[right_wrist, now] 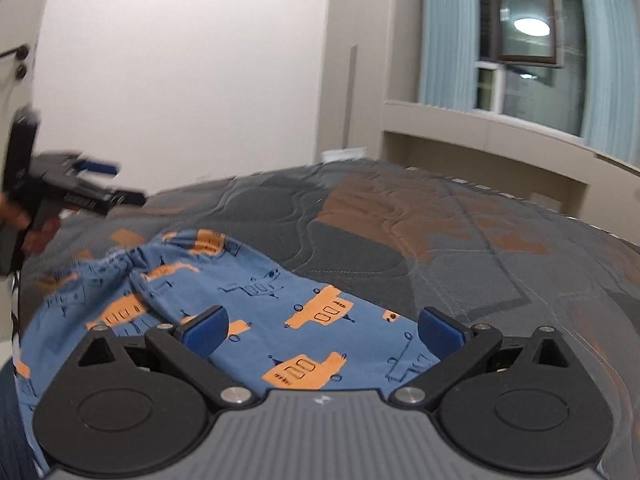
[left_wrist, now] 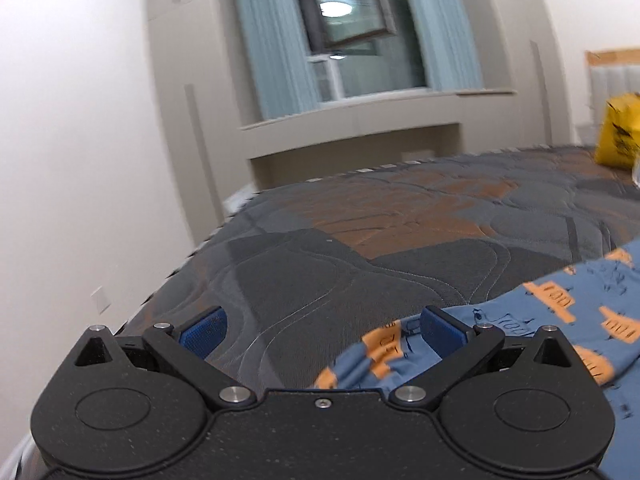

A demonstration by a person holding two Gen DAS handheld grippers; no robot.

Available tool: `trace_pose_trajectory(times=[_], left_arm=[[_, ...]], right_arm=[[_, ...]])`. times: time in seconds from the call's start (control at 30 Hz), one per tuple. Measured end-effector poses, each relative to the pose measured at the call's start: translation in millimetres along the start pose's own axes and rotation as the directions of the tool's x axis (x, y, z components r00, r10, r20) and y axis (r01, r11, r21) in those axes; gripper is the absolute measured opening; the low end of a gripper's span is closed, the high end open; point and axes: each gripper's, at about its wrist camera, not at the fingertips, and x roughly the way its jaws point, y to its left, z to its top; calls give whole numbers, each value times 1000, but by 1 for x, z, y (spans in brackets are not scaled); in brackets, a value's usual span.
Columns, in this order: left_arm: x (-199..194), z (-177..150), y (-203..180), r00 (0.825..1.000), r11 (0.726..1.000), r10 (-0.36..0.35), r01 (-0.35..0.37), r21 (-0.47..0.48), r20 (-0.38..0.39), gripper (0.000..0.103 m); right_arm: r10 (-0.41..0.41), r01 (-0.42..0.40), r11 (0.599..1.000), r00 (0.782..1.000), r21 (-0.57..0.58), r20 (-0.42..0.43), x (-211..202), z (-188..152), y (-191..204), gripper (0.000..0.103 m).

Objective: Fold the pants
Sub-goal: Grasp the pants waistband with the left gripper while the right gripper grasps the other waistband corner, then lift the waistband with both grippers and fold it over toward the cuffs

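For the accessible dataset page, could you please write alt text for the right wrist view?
The right hand-held gripper, open, hovers over blue pants with orange vehicle prints lying on a grey and orange quilted mattress. At the far left a hand holds the left hand-held gripper above the bed; a curtained window shows beyond.

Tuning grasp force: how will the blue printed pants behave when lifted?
Likely floppy: the blue printed pants lie wrinkled and bunched at the waistband. Probably light, thin fabric. May drag on the quilted mattress rather than slide.
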Motion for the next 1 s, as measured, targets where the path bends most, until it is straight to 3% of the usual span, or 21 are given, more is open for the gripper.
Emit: trace_pose_trajectory(times=[0.1, 0.2, 0.3, 0.37, 0.53, 0.67, 0.73, 0.77, 0.83, 0.9, 0.93, 1.0], left_arm=[[36, 2, 9, 991, 990, -129, 130, 45, -40, 103], [71, 4, 17, 964, 969, -243, 247, 27, -110, 103], [99, 4, 20, 941, 952, -293, 303, 35, -169, 103], [115, 3, 21, 930, 948, -294, 313, 53, -219, 102], [134, 0, 24, 888, 923, -351, 381, 49, -297, 78], [138, 0, 21, 866, 906, -383, 420, 52, -320, 64], [143, 1, 18, 851, 906, -386, 423, 30, -356, 37], [147, 2, 15, 848, 911, -374, 411, 20, -376, 30], [152, 3, 12, 840, 922, -359, 386, -17, -407, 7], [148, 3, 11, 841, 924, -365, 378, -49, -400, 1], [144, 5, 9, 852, 930, -351, 365, -41, -388, 1], [133, 10, 7, 881, 945, -310, 327, -13, -357, 0]], right_arm=[[71, -77, 995, 993, -57, -89, 32, 13, -16, 103], [105, -122, 986, 985, -116, -138, 63, 24, -33, 103], [127, -154, 977, 977, -149, -174, 99, 31, -56, 103], [154, -182, 977, 963, -111, -222, 122, 34, -74, 100], [224, -236, 972, 928, -8, -297, 159, 27, -111, 73], [264, -293, 956, 896, -31, -357, 168, 22, -116, 66], [265, -300, 953, 884, -32, -385, 171, 19, -117, 63], [268, -300, 954, 883, -25, -386, 172, 19, -117, 58], [273, -302, 953, 881, -15, -387, 171, 21, -115, 28], [265, -304, 952, 880, -39, -394, 166, 21, -104, 11], [252, -302, 951, 882, -66, -397, 162, 22, -98, 5], [187, -253, 959, 902, -124, -389, 154, 23, -86, 4]])
